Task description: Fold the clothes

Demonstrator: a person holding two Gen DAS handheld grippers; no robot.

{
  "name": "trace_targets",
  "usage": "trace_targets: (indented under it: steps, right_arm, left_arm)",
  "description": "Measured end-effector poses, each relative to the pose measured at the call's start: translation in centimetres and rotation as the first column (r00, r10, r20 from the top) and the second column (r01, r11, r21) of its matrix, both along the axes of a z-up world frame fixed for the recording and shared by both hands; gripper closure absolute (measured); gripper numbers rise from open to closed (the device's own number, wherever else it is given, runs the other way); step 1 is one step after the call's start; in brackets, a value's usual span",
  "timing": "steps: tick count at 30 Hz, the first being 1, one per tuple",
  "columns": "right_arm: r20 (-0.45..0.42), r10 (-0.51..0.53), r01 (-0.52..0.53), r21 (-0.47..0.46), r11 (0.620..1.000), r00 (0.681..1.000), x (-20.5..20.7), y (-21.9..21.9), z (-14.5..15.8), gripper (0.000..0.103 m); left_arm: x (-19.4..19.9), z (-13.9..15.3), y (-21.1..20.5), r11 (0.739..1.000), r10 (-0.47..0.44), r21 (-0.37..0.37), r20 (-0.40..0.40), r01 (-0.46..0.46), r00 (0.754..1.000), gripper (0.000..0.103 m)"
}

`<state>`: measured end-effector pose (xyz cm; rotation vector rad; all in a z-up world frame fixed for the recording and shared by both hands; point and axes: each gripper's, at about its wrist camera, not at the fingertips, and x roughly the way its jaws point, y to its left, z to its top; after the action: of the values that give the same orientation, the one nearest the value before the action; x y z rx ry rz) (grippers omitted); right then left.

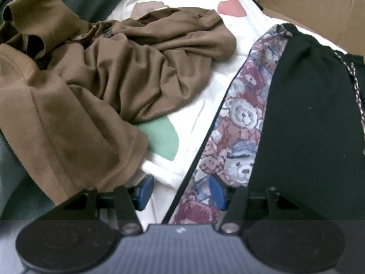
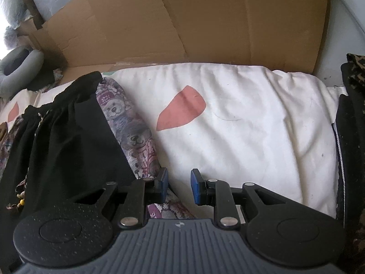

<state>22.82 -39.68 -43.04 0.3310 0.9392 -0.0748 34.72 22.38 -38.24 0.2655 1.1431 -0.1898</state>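
Both claws point down at the bedding. My left gripper (image 1: 180, 191) stands spread, blue pads apart over the edge of the black shorts with teddy-bear-print side panels (image 1: 296, 123), nothing pinched. My right gripper (image 2: 179, 186) shows a narrower gap, empty, with the same shorts (image 2: 68, 141) just left of its left pad. Beyond and left of the left claw lies a crumpled brown knit shirt (image 1: 95, 73). All rests on a white quilt with coloured patches (image 2: 251, 118), backed by corrugated cardboard (image 2: 182, 22).
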Motion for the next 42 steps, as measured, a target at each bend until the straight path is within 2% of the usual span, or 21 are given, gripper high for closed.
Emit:
trace_targets:
  steps: [8,14,23,28,32,36,40,41,42]
  right_arm:
    - [0.025,0.013,-0.012,-0.026,1.0,1.0,-0.9,0.5,0.9,0.08]
    - [0.037,-0.007,0.007,0.001,1.0,0.999,-0.9,0.2,1.1,0.08]
    - [0.004,0.037,-0.037,0.017,0.999,0.999,-1.1,1.0,0.2,0.08]
    - [-0.004,0.081,-0.081,-0.043,0.996,0.997,-0.8,1.8,0.1,0.08]
    - [-0.016,0.105,-0.106,-0.07,0.992,0.994,-0.4,1.9,-0.2,0.072]
    - [-0.032,0.121,-0.122,-0.054,0.991,0.992,0.0,1.5,-0.8,0.072]
    - [-0.042,0.161,-0.163,-0.061,0.985,0.986,0.2,1.5,-1.0,0.072]
    - [-0.048,0.173,-0.175,-0.064,0.982,0.984,0.3,1.5,-1.0,0.074]
    - [-0.055,0.183,-0.187,-0.066,0.98,0.982,0.4,1.6,-1.0,0.08]
  left_arm:
    - [-0.2,0.0,-0.1,1.0,0.001,0.003,-0.001,-0.001,1.0,0.046]
    - [-0.4,0.1,-0.4,1.0,-0.003,0.012,0.01,0.003,1.0,0.046]
    - [-0.5,0.2,-0.5,1.0,0.002,0.017,0.003,-0.002,1.0,0.046]
    - [-0.4,0.4,-0.6,1.0,0.001,0.022,0.001,-0.001,1.0,0.046]
    - [-0.2,0.7,-0.7,1.0,-0.003,0.024,0.001,0.002,1.0,0.046]
    - [0.2,1.2,-0.7,1.0,0.001,0.028,0.009,-0.001,1.0,0.046]
    - [0.9,1.8,-0.5,1.0,0.003,0.009,0.031,-0.003,1.0,0.046]
    - [1.1,1.9,-0.5,1.0,-0.001,-0.004,0.038,0.001,0.999,0.046]
    - [1.2,2.1,-0.4,1.0,-0.005,-0.018,0.044,0.006,0.999,0.046]
